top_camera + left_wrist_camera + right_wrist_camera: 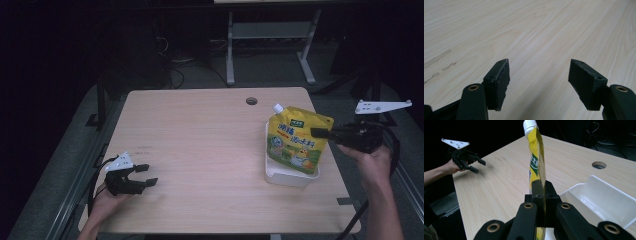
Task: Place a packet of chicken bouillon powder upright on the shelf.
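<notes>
Dark room, pale wooden table (200,135)

Left gripper (146,174) agape, right gripper (316,132) clamped.

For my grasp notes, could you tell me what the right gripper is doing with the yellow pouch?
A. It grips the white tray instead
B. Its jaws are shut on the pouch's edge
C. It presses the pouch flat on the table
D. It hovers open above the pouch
B: in the right gripper view the right gripper has its jaws shut on the edge of the upright yellow pouch, beside the white tray.
</notes>
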Available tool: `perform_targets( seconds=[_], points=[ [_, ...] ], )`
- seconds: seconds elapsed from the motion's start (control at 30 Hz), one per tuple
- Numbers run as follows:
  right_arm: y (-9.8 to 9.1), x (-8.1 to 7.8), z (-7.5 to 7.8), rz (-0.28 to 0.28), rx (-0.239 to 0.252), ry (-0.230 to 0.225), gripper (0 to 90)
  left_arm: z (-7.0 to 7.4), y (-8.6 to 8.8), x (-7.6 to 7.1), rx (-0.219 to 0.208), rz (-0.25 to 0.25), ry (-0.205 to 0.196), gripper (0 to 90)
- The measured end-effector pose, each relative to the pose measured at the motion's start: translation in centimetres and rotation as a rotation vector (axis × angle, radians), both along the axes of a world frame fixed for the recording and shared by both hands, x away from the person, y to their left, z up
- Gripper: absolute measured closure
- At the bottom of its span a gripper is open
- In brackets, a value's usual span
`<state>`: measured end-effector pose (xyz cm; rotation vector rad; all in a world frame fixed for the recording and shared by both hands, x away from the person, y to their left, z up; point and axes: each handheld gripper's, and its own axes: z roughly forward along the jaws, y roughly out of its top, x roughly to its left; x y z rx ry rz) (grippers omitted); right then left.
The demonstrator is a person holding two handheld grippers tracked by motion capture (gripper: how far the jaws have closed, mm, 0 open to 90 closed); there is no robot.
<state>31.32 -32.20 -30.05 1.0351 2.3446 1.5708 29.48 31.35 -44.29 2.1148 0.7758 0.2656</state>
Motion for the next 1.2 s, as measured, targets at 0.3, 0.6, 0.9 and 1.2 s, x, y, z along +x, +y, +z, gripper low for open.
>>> perform_targets(
  seconds=[0.3,0.6,0.9,1.2],
  points=[
    [-0.4,-0.1,-1.3,-0.015,0.001,0.019,89.7,-0.1,-0.1,0.0,0.004,-0.003,0.003,33.1],
    [-0.1,0.1,-2.4,-0.016,0.002,0.036,89.6,-0.1,-0.1,0.0,0.002,-0.002,0.003,33.0],
    [-0.1,0.2,-3.3,-0.028,0.008,0.044,89.6,-0.1,-0.1,0.0,0.005,-0.003,0.003,33.1],
    [-0.2,0.2,-4.5,-0.043,0.001,0.062,89.0,-0.1,-0.1,0.0,0.003,-0.003,0.002,33.1]
  ],
)
